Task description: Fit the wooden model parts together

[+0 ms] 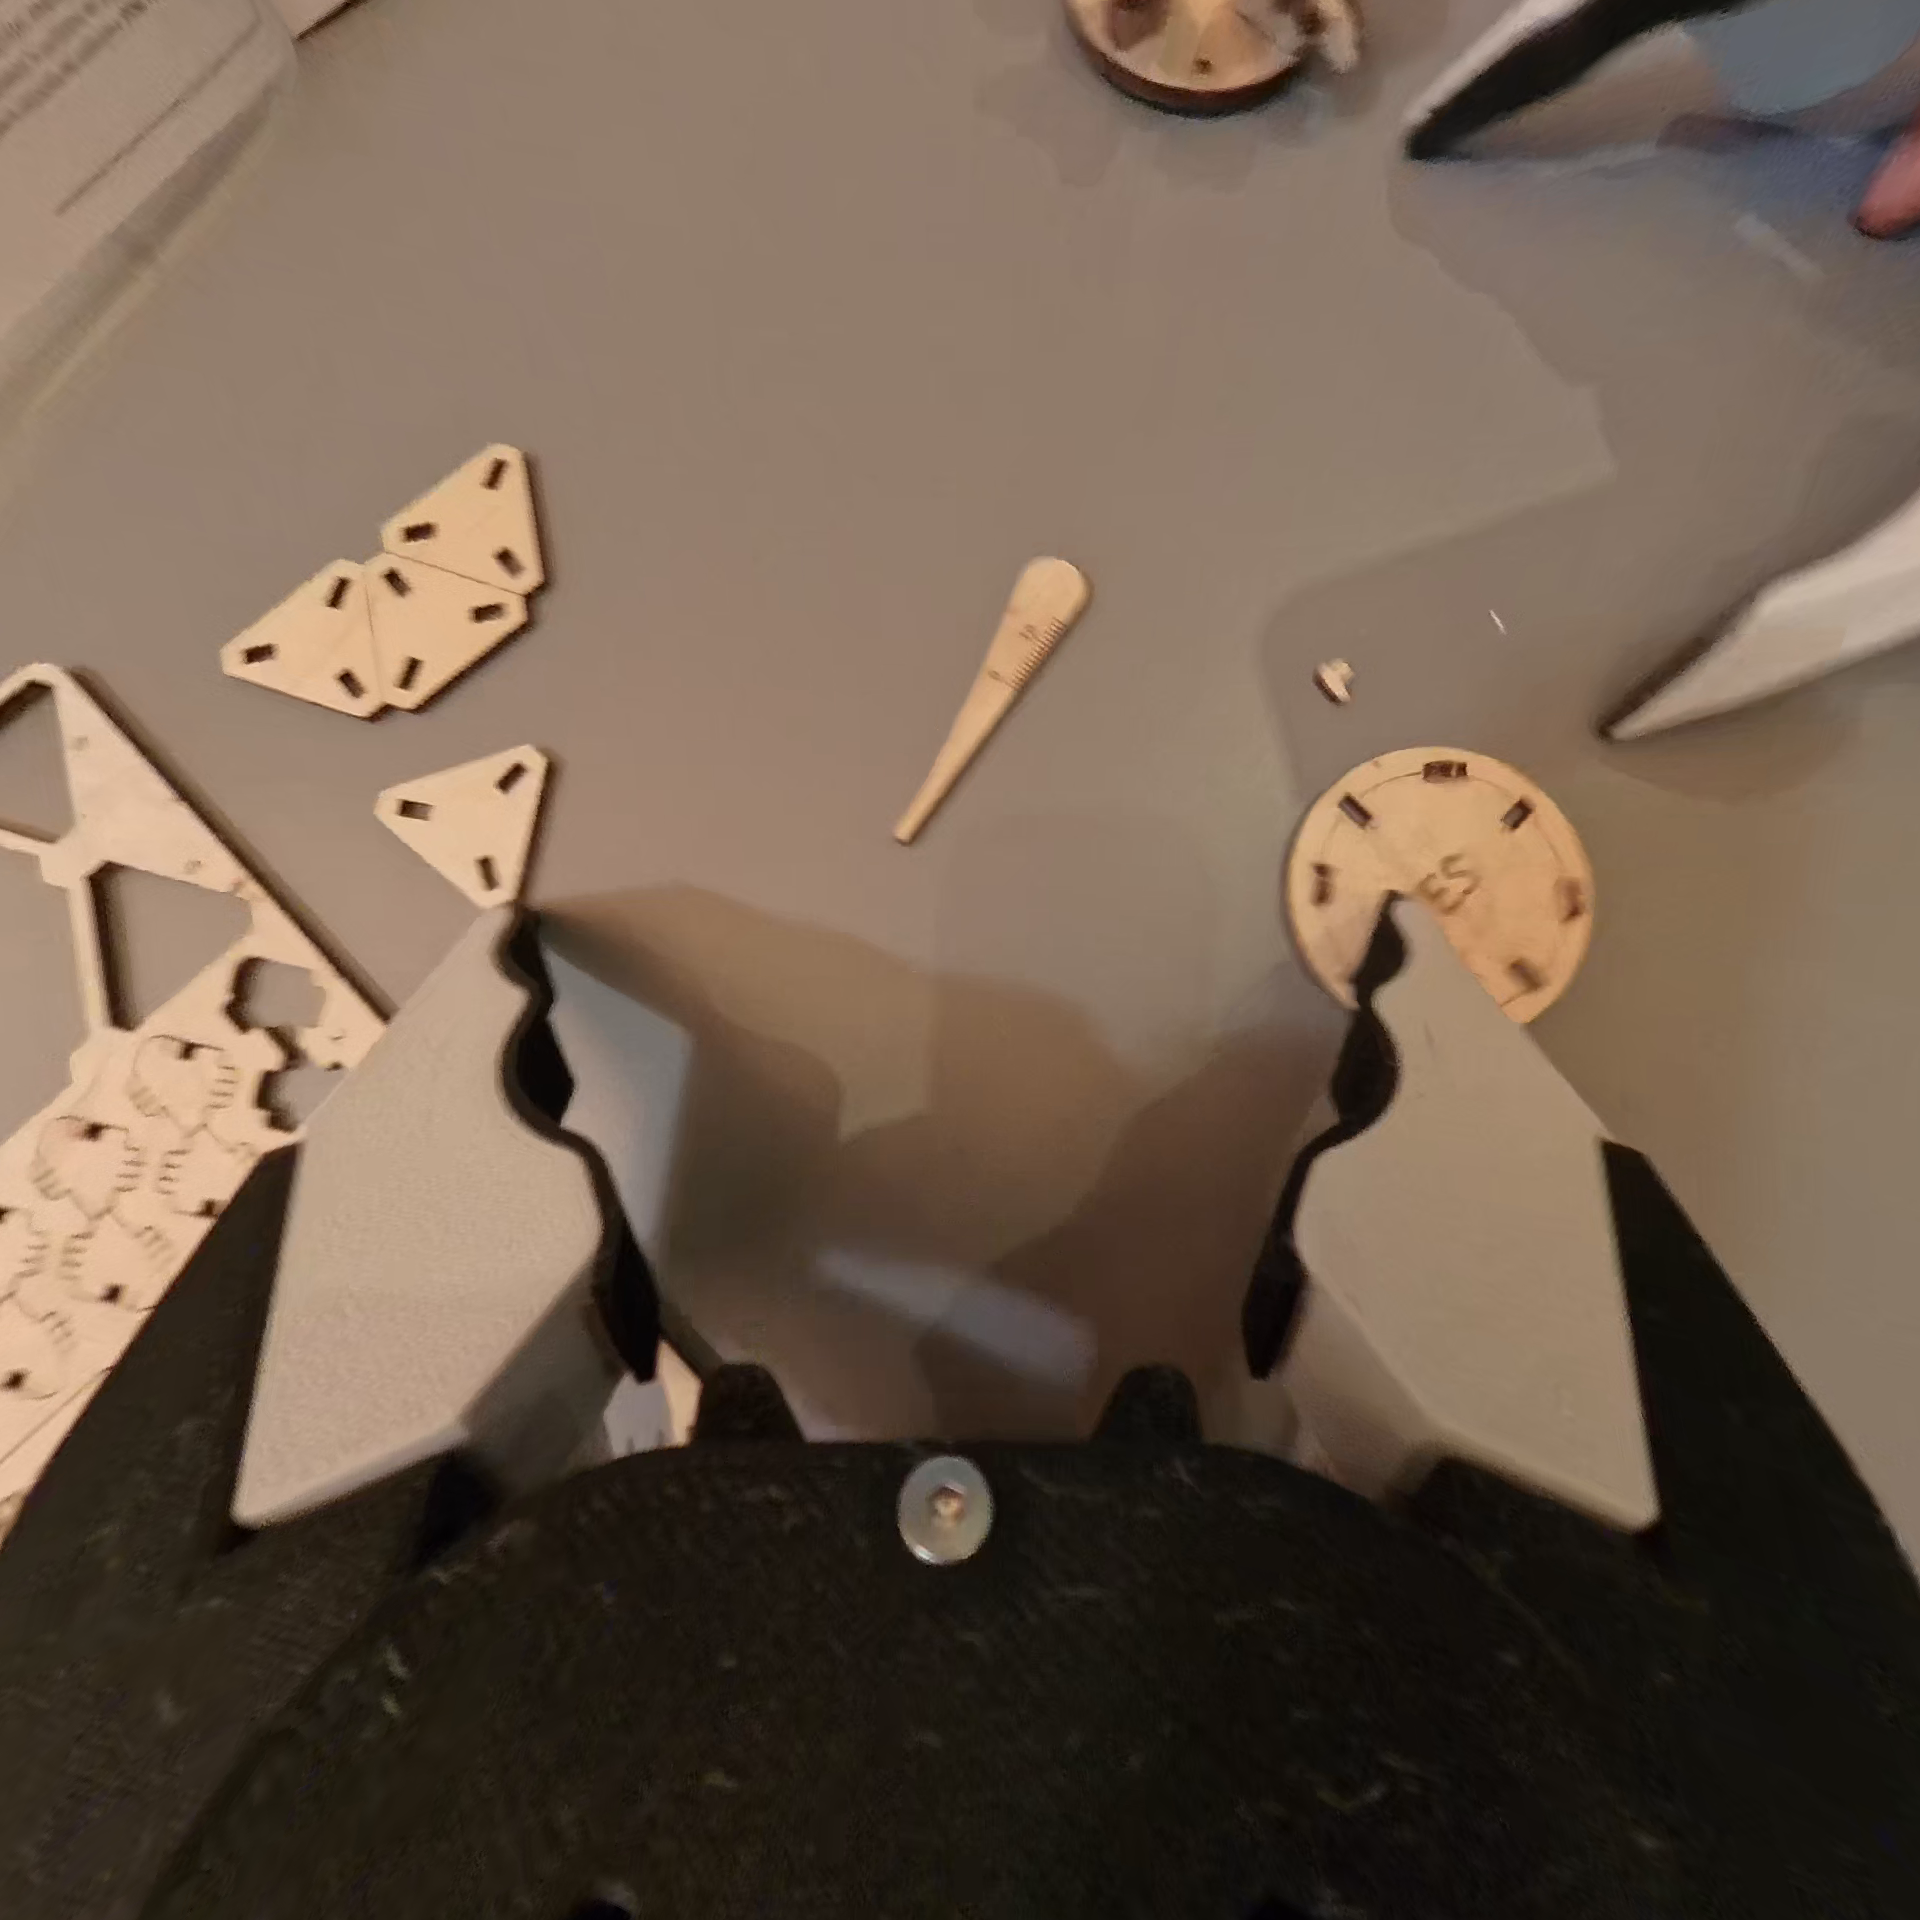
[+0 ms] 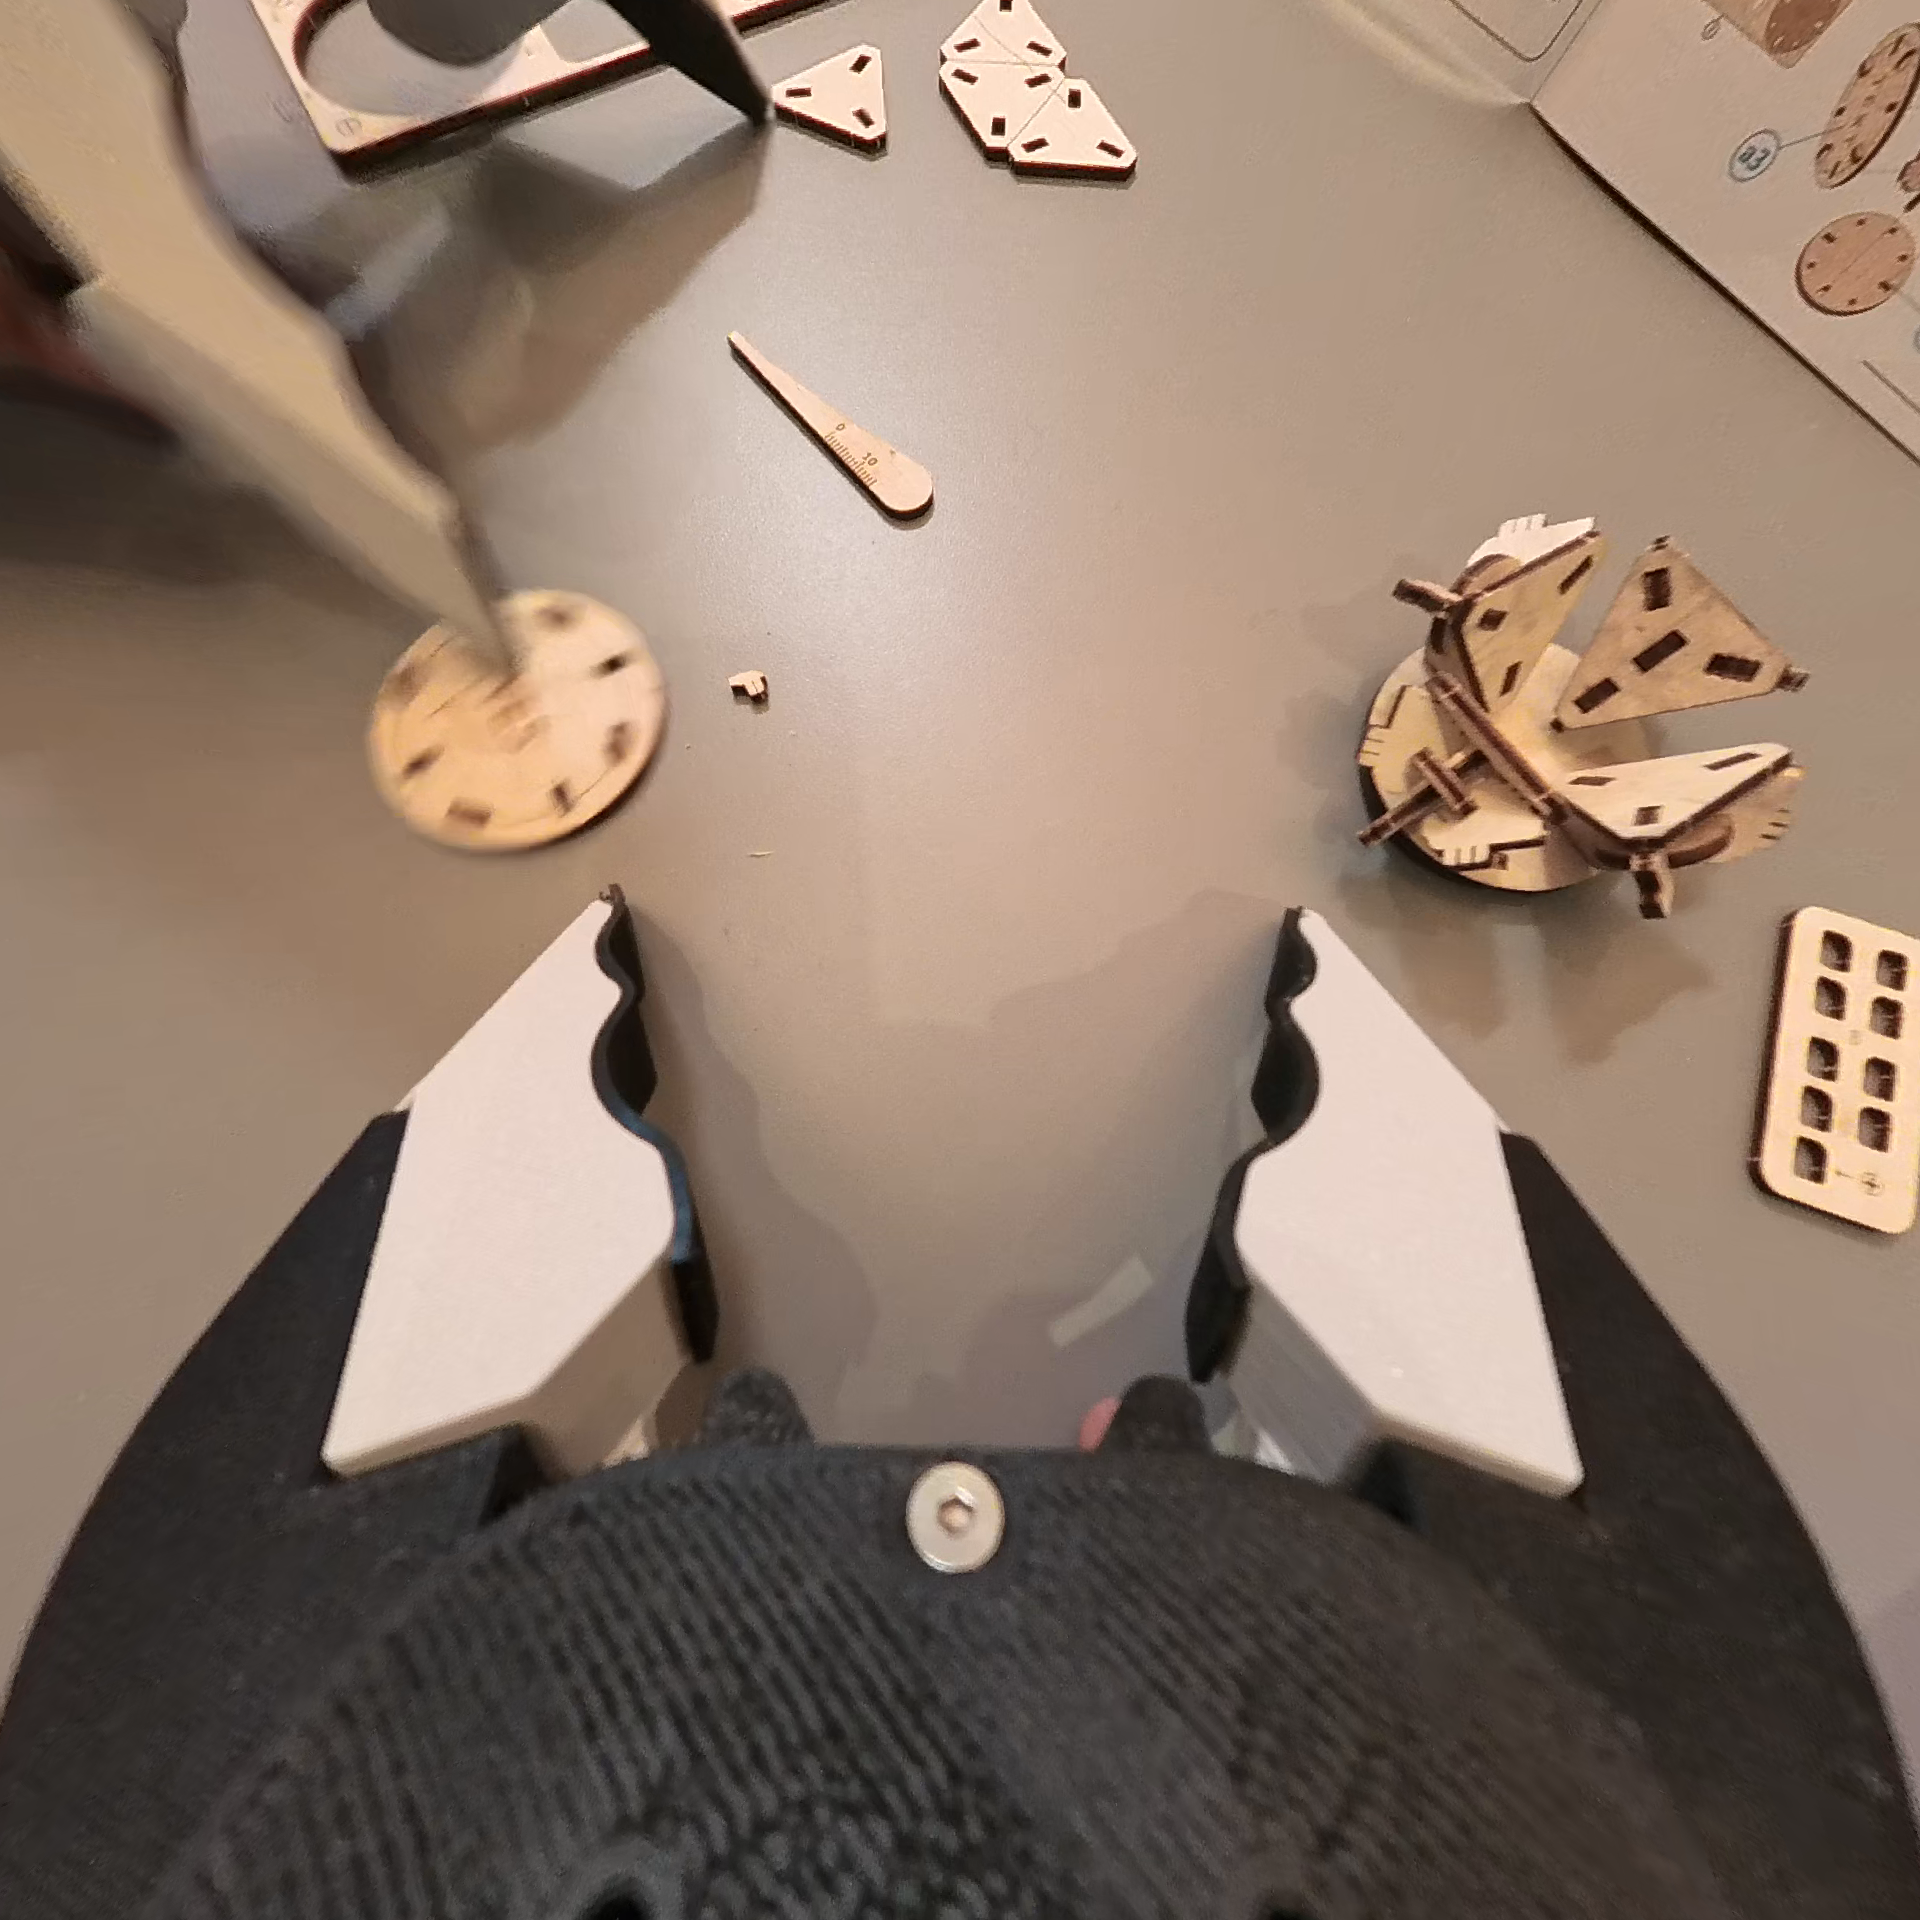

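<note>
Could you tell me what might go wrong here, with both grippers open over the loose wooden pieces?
1. One finger of the left gripper is right over the round wooden disc; it could push it sideways.
2. The tiny wooden chip lies loose nearby and could get knocked away.
3. The right gripper is open beside the part-built wooden model; a swing to that side might hit it.

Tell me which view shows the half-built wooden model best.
The right wrist view: the half-built wooden model stands whole and sharp on the grey table, right of the open right gripper. The left wrist view catches only its round base, cut off at the top edge.
</note>
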